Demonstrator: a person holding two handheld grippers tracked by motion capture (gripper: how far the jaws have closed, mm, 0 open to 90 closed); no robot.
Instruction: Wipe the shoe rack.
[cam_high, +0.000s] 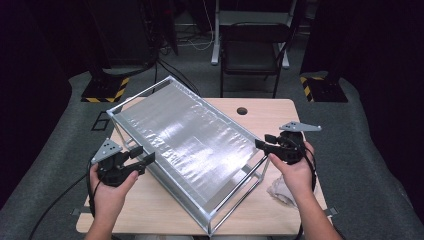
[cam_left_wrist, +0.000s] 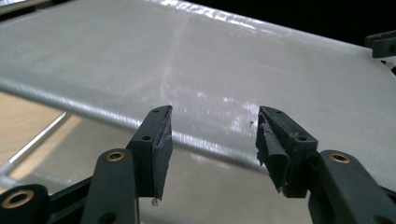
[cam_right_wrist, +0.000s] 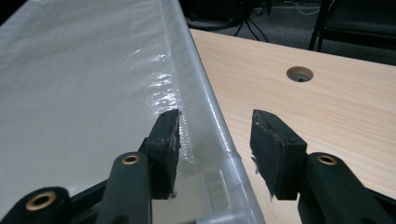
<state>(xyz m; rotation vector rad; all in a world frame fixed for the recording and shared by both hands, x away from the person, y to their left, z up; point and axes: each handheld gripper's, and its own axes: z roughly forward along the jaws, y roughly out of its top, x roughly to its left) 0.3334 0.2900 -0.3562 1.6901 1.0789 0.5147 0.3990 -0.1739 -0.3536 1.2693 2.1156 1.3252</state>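
A pale wooden table (cam_high: 280, 120) carries a box-shaped metal-rod frame (cam_high: 235, 200) topped with glossy grey woven sheeting (cam_high: 185, 135), set askew across the tabletop. Both forearms reach inward, each hand level with the frame's top. The left gripper (cam_high: 145, 161) gapes at the sheet's near edge; the right gripper (cam_high: 261, 144) straddles the opposite edge, jaws apart, gripping nothing.

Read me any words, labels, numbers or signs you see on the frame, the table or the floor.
No readable words or labels anywhere.
Floor: a black mark left of the table, shaped like a "6", too unclear to be sure.
Yellow-black hazard stripes on the stand bases: no text.
Metal frame and its shiny sheet: none.
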